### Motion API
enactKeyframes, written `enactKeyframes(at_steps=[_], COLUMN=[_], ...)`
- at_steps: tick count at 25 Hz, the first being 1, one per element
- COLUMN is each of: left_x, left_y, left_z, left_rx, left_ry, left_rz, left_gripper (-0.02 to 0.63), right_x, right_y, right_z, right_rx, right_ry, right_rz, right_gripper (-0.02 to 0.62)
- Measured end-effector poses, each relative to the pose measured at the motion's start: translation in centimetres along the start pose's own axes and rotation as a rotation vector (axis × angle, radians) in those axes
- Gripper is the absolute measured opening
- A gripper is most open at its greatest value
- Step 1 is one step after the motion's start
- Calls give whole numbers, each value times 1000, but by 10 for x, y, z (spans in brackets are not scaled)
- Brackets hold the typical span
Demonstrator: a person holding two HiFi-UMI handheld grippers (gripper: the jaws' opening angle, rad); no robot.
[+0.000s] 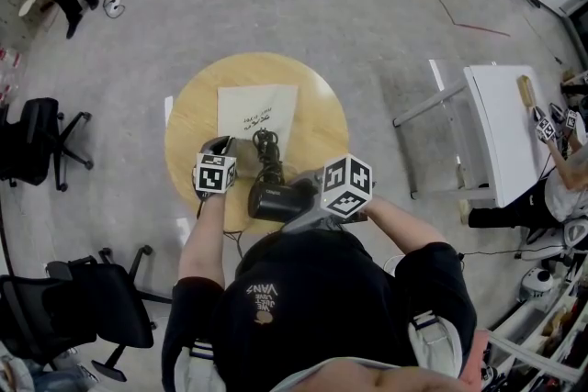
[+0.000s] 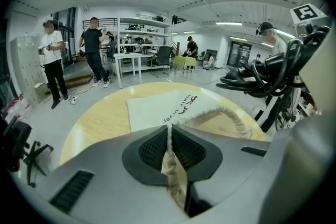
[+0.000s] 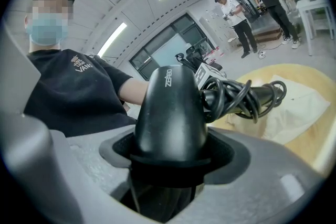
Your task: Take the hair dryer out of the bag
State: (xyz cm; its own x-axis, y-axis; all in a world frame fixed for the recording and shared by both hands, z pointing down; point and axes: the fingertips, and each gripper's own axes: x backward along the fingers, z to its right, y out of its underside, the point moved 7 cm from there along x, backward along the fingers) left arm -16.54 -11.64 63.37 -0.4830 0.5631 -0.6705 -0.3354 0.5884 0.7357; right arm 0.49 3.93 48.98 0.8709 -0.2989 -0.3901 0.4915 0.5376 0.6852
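Observation:
On the round wooden table (image 1: pixel 188 119) a white cloth bag (image 1: pixel 257 110) lies flat, printed side up. My left gripper (image 1: pixel 225 147) is shut on the bag's rope drawstring (image 2: pixel 169 136) and a fold of its near edge; the rest of the bag (image 2: pixel 157 108) spreads out beyond the jaws. The black hair dryer (image 1: pixel 276 199) is outside the bag, above the table's near edge, with its cord (image 1: pixel 266 147) wound round the handle. My right gripper (image 3: pixel 168 157) is shut on the hair dryer's barrel (image 3: pixel 170 107). The handle with the coiled cord (image 3: pixel 236 94) points toward the bag (image 3: pixel 296 107).
Two black office chairs (image 1: pixel 37 142) stand to the table's left. A white table (image 1: pixel 505 128) stands at the right, with another person's hand and grippers (image 1: pixel 556 126) on it. People (image 2: pixel 52 60) stand further off across the room.

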Motion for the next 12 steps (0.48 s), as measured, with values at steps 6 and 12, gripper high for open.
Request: enactKeyframes(at_steps=[6,12], left_x=[2,11], left_y=[3,8], left_z=[7,12], left_rx=[13,38], left_ry=[16,45], left_rz=[28,45], left_gripper=[32,38], right_x=[17,26], right_y=[3,5], right_z=[21,37], right_rx=[-11,-48], right_ry=[85,141], right_rz=[-1,32], right_gripper=[354,354])
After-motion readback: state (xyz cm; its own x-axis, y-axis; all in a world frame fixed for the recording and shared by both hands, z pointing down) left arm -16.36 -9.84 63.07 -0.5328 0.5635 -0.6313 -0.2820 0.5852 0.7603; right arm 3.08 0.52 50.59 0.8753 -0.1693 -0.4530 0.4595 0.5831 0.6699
